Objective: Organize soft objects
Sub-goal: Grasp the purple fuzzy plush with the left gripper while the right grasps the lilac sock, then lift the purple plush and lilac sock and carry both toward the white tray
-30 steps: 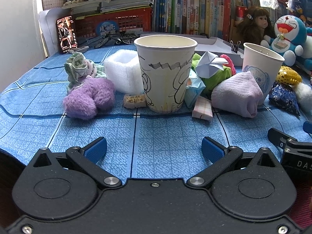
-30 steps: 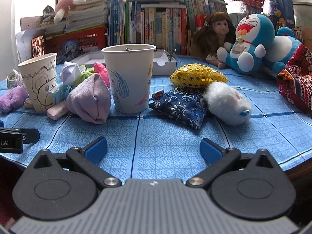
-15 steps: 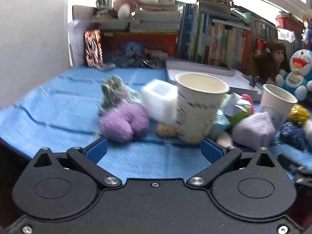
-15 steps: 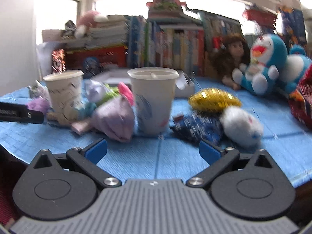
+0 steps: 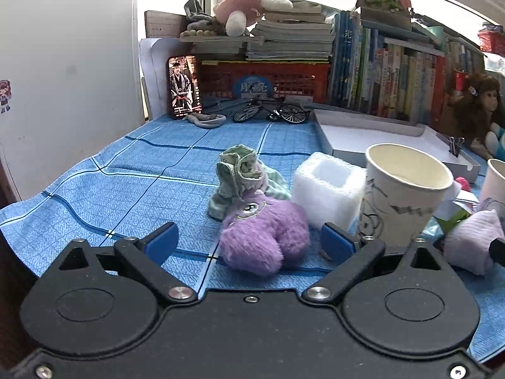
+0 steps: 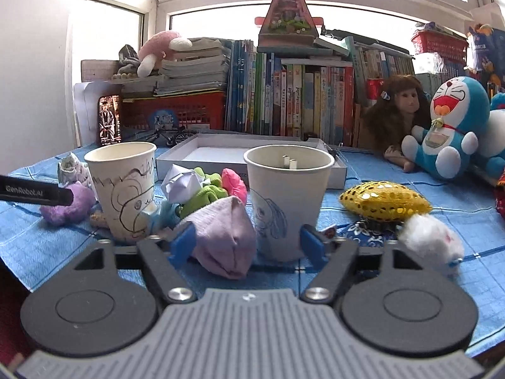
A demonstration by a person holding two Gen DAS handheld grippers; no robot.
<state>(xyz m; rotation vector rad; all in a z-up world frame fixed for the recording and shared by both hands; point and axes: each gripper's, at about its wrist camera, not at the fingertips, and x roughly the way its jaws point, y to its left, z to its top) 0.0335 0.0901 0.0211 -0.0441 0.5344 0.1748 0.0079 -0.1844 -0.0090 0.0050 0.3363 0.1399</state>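
A fluffy purple plush [image 5: 263, 238] lies on the blue cloth, right in front of my open, empty left gripper [image 5: 249, 243], between its fingers' line. A green patterned cloth bundle [image 5: 241, 173] sits just behind it. A lilac folded sock [image 6: 225, 237] lies in front of my open, empty right gripper [image 6: 247, 241], beside the right paper cup [image 6: 288, 202]. The left paper cup [image 5: 404, 189] with black drawing also shows in the right wrist view [image 6: 124, 186]. A gold sequin pouch [image 6: 383, 200], a blue flowered pouch [image 6: 367, 229] and a white furry toy [image 6: 430, 240] lie to the right.
A white foam block [image 5: 328, 189] stands between plush and left cup. A green and pink toy with white paper [image 6: 205, 186] lies between the cups. A shallow white box [image 6: 252, 154], books, a red basket [image 5: 262, 79], a doll [image 6: 397, 110] and a Doraemon plush [image 6: 451, 129] line the back.
Both grippers have risen and tilted. The left one has swung left, so the purple plush now sits between its fingers. The right one has moved closer to the lilac sock and right cup.
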